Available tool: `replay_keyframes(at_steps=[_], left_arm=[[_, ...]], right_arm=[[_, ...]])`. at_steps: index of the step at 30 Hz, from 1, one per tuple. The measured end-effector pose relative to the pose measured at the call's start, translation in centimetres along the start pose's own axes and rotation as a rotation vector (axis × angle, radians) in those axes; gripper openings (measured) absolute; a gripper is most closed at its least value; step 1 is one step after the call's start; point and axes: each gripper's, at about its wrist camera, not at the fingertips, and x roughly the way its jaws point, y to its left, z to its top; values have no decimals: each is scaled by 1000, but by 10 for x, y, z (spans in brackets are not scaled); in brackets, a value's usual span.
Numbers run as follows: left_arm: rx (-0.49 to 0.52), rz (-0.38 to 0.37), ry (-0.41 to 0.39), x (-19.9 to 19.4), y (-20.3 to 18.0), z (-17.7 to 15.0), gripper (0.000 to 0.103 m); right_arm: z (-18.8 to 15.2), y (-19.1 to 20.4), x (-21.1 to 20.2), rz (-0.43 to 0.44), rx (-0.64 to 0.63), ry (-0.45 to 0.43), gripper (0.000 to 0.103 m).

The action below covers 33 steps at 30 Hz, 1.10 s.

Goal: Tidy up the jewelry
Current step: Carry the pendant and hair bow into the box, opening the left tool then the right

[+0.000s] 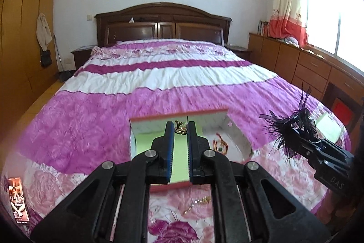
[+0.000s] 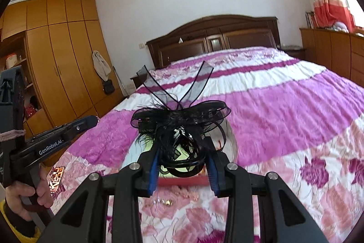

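An open jewelry box (image 1: pixel 236 131) with a red rim and green lining lies on the pink bedspread. My left gripper (image 1: pixel 181 129) hangs over it, its fingers a narrow gap apart, with a small gold piece (image 1: pixel 179 130) seen between the tips. An orange-gold chain (image 1: pixel 219 144) lies in the box's right compartment. My right gripper (image 2: pixel 182 140) is shut on a black feather and mesh hair ornament (image 2: pixel 179 120) held above the box (image 2: pixel 182 181); it also shows in the left wrist view (image 1: pixel 293 126). A gold hair clip (image 1: pixel 198 203) lies on the bedspread in front of the box.
A phone (image 1: pixel 19 202) lies on the bed at the near left. A box lid (image 1: pixel 328 126) lies at the right edge of the bed. A wardrobe stands left, wooden drawers right, the headboard far back.
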Motion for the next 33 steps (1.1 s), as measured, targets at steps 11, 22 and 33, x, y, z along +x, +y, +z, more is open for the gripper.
replay_keyframes(at_steps=[11,22,33], left_arm=[[7,13,-60,20,1,20,3],[-62,41,-104,67,9,1,3],[-97,87,-59,119,18,-29,3]], right_arm=[[30,6,22,3,-30,-86,38],[25,-8,73,-34,-29,-112,38],[-5,-23,131,-89,-79,-68,38]])
